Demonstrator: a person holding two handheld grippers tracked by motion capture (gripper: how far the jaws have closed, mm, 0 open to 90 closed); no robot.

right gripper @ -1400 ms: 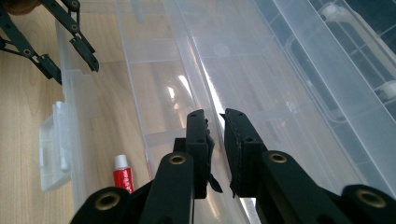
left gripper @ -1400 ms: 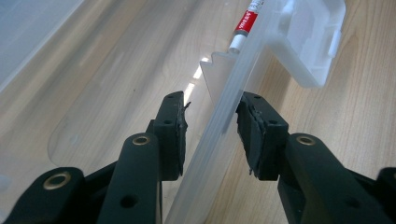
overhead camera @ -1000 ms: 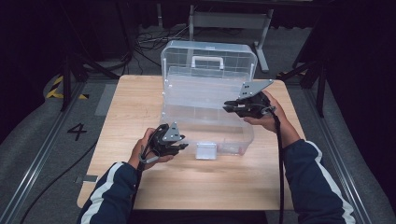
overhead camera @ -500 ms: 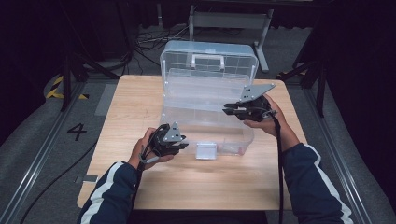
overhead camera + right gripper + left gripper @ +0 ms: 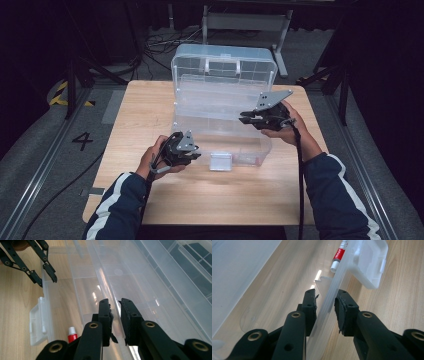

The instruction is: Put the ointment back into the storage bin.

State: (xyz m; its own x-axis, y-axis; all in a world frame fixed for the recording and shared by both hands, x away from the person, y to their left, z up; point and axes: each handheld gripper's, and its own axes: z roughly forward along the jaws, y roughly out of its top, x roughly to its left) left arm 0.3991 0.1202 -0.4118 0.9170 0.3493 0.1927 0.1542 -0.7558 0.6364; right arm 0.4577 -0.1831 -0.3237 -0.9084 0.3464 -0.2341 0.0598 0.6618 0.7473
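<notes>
Clear plastic is what I work on: a transparent storage box [image 5: 222, 107] stands in the middle of the wooden table [image 5: 150, 105], with its lid [image 5: 223, 67] raised upright at the far side and its low tray part open toward me.

My left gripper [image 5: 186, 150] is at the front wall [image 5: 329, 298] of the box, near its left corner. In the left gripper view this thin wall passes between my two black jaws; the left pad [image 5: 311, 305] lies against it, the right one is very close, and I cannot tell if it really presses, so the jaws are nearly together around the wall. This view also shows a small tube with red label and white cap [image 5: 337, 257] lying inside the box just behind the wall, and the white latch [image 5: 372, 263] hanging on the outside of the front wall.

My right gripper [image 5: 248, 119] is above the right part of the tray. In the right gripper view its jaws stand a little apart on both sides of a clear inner wall [image 5: 110, 298] of the box; whether they pinch it I cannot tell. There I also see the red tube [image 5: 72, 335], the latch [image 5: 38, 322], and farther away my left gripper [image 5: 46, 277] at the front wall.
</notes>
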